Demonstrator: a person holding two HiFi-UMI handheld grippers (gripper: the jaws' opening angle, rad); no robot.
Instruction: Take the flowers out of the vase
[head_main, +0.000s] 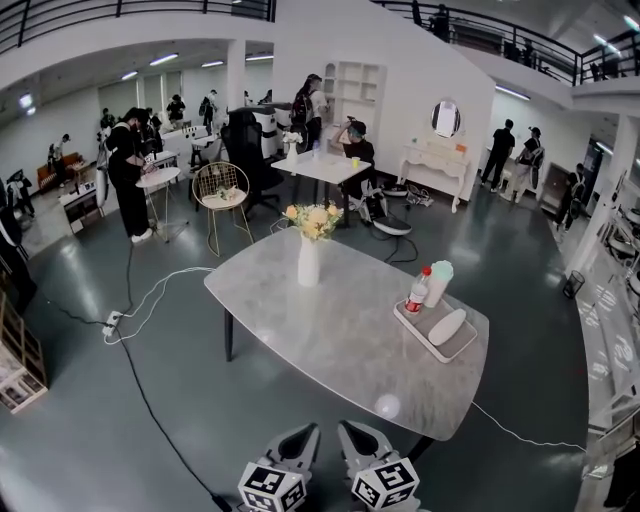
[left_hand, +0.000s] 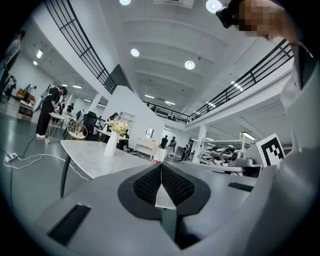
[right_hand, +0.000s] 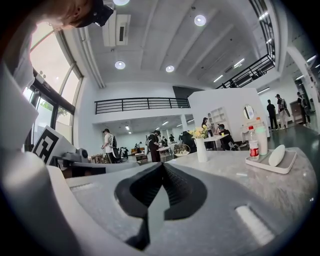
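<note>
The left gripper (left_hand: 161, 165) is seen with its two black ribbed pads brought together at the tips, and nothing is caught between them. The right gripper (right_hand: 162, 165) is likewise closed, pad against pad, and empty. Both have matte grey bodies and are held level, side by side, at the near edge of the table (head_main: 330, 340).

The table top is a pale grey, marble-like slab with rounded corners, smooth and faintly glossy, carried on dark legs. The flowers (head_main: 313, 218), a small bunch of cream and yellow blooms, are stood in the vase (head_main: 308, 262), a slim white vessel with a narrowed neck. It is set upright near the table's far edge, well apart from both grippers. Toward the right edge a shallow rectangular tray (head_main: 425, 337) is placed. A red-labelled bottle (head_main: 417, 291), a pale green tumbler (head_main: 438, 283) and a white oval object (head_main: 446, 326) are held in it.

An open stretch of slab is left between the grippers and the vase. The table is surrounded by a polished dark grey floor, crossed on the left by a white cable (head_main: 165, 282). Farther back in the white hall, a gold wire chair (head_main: 222, 190), another table (head_main: 325, 165) and several people (head_main: 128, 170) are seen beneath a railed balcony (head_main: 130, 10).
</note>
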